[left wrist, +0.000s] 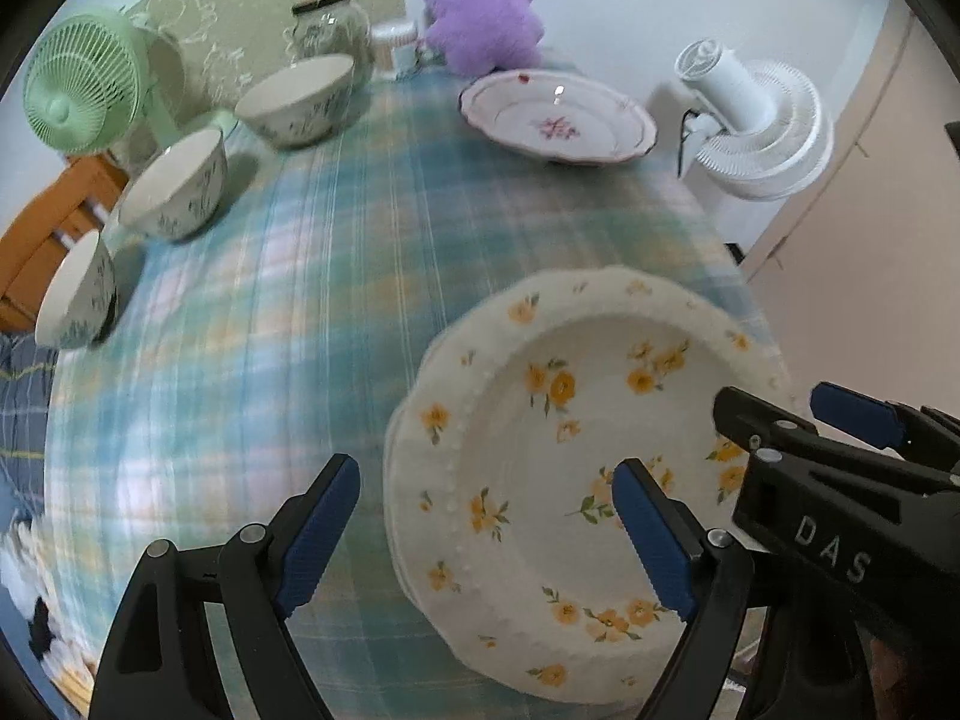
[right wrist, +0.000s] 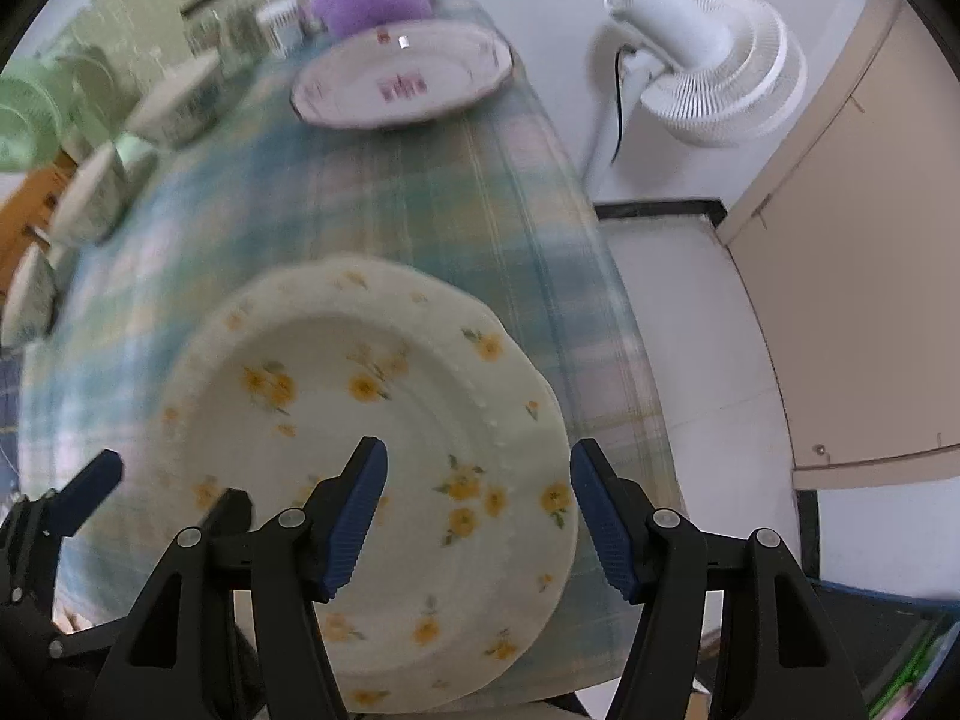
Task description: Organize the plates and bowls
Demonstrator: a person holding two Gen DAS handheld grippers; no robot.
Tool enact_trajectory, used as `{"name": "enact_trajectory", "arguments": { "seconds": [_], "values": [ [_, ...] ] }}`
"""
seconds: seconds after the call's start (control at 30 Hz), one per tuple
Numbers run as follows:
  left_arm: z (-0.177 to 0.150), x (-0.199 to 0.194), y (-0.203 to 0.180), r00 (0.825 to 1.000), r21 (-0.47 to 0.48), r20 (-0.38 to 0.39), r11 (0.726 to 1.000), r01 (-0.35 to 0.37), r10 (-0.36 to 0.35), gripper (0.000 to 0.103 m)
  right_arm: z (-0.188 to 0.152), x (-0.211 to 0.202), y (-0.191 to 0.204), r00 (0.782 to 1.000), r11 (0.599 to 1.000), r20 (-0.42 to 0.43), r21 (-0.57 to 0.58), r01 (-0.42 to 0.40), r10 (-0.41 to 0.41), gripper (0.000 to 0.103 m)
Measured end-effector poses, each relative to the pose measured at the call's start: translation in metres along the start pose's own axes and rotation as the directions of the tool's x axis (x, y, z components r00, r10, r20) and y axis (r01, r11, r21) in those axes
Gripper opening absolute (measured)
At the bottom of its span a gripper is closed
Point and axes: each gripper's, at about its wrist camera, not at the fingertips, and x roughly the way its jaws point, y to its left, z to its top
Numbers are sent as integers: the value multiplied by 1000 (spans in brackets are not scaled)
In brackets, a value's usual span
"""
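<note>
Now hovering: left gripper [left wrist: 486, 531] spread wide, gripping nothing, over near table edge.
Straddling: right gripper [right wrist: 477, 519] parted around rim of yellow-flowered plate [left wrist: 564, 420], seemingly not pinching.
Waiting: pink-flowered plate [left wrist: 555, 117], far side.
Calling for: closing, lifting, stacking.

Both grippers point down, side by side. The left gripper [left wrist: 486, 531] is open. The right gripper [right wrist: 477, 519] is open too.

I find the middle of the blue-green plaid tablecloth [left wrist: 312, 276] bare and passable. The yellow-flowered white ceramic plate stack [left wrist: 540, 438] blocks the near right corner. Three white bowls with blue-green sprigs [left wrist: 174, 186] line the left edge. A pink-flowered scalloped plate [left wrist: 558, 117] obstructs the far right, with a white floor fan [left wrist: 762, 120] beyond.
</note>
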Motion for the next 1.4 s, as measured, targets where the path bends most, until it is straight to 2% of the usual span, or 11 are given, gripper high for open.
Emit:
{"name": "enact_trajectory", "arguments": {
  "seconds": [0.23, 0.5, 0.83, 1.1, 1.4],
  "values": [
    [18, -30, 18, 997, 34, 73, 999, 22, -24, 88, 6, -39, 25, 993, 1000, 121, 24, -14, 11, 72],
    [44, -33, 21, 992, 52, 119, 998, 29, -35, 88, 25, -60, 35, 980, 998, 199, 56, 19, -29, 73],
    [97, -25, 2, 982, -3, 187, 1000, -9, 10, 87, 83, -55, 20, 966, 1000, 260, 21, 10, -15, 73],
    [132, -9, -12, 979, -60, 197, 998, -35, 47, 87, 132, -39, 2, 961, 999, 274, -36, -15, 25, 73],
    [174, 11, -22, 968, -93, 234, 993, -73, 93, 87, 178, -25, -6, 950, 997, 309, -66, -30, 49, 73]
  ]
}}
